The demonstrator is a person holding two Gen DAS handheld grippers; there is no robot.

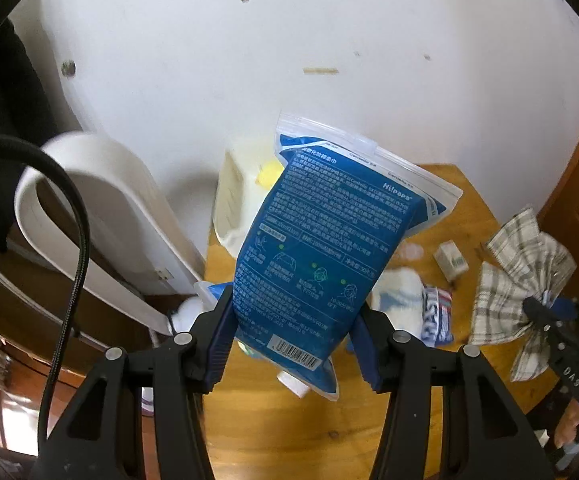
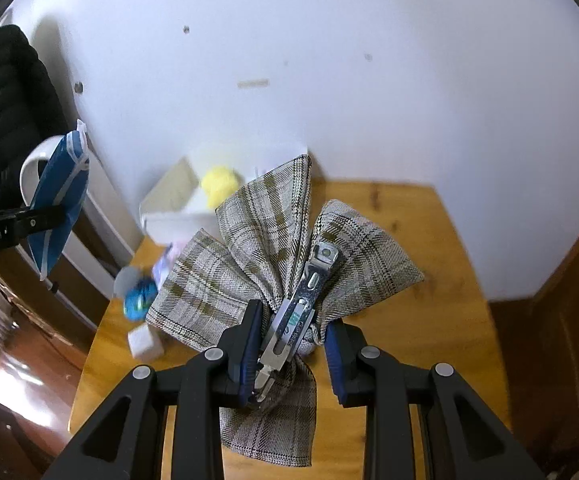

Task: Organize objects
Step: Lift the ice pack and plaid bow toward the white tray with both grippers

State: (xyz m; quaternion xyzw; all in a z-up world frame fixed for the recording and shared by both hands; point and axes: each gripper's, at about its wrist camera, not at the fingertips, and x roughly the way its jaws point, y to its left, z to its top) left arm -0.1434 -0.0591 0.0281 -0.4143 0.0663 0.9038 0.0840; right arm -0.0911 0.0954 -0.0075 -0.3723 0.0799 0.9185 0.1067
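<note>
My left gripper (image 1: 293, 316) is shut on a blue plastic pack of wipes (image 1: 329, 240), held upright above the wooden table (image 1: 249, 420). From the right wrist view the same blue pack (image 2: 59, 204) hangs at the far left, off the table's edge. My right gripper (image 2: 293, 334) is shut on a plaid fabric bow with a metal hair clip (image 2: 309, 292), lifted over the table. In the left wrist view the plaid bow (image 1: 517, 280) appears at the right. A cream bin (image 1: 235, 204) holding something yellow (image 1: 269, 172) stands against the wall.
On the table lie a white cloth (image 1: 397, 296), a blue-white packet (image 1: 437, 316), a small white box (image 1: 451, 260), a blue ball-like item (image 2: 139, 296) and a white cube (image 2: 145, 342). A white curved appliance (image 1: 101, 216) stands left of the table. A wooden door frame (image 2: 569, 300) is at the right.
</note>
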